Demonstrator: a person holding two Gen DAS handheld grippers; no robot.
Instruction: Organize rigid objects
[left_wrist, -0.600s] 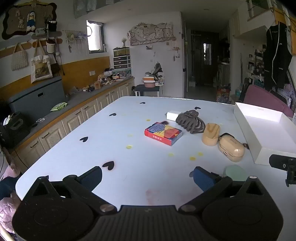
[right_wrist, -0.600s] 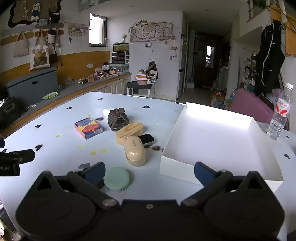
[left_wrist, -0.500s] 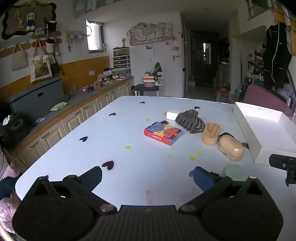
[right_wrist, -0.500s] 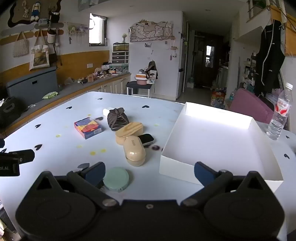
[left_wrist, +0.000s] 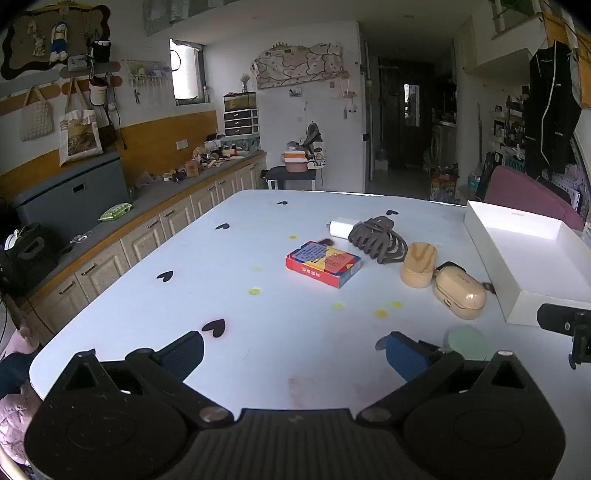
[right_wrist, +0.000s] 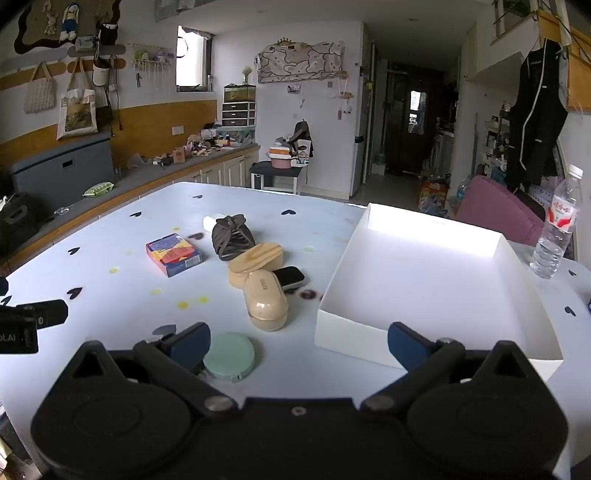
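Note:
On the white table lie a red and blue card box (left_wrist: 323, 263) (right_wrist: 173, 253), a brown hair claw (left_wrist: 377, 239) (right_wrist: 232, 236), a wooden oval block (left_wrist: 418, 263) (right_wrist: 256, 264), a beige case (left_wrist: 459, 291) (right_wrist: 265, 298), a small black item (right_wrist: 290, 277), a white tube (left_wrist: 341, 228) and a mint round disc (left_wrist: 466, 342) (right_wrist: 229, 355). An empty white box (right_wrist: 436, 284) (left_wrist: 524, 254) stands to the right. My left gripper (left_wrist: 295, 350) is open and empty near the front edge. My right gripper (right_wrist: 299, 341) is open and empty; its left finger is beside the disc.
A water bottle (right_wrist: 557, 225) stands at the table's right edge behind the white box. A counter with cabinets (left_wrist: 155, 225) runs along the left. A pink chair (right_wrist: 495, 210) stands behind the table. Black heart stickers dot the tabletop.

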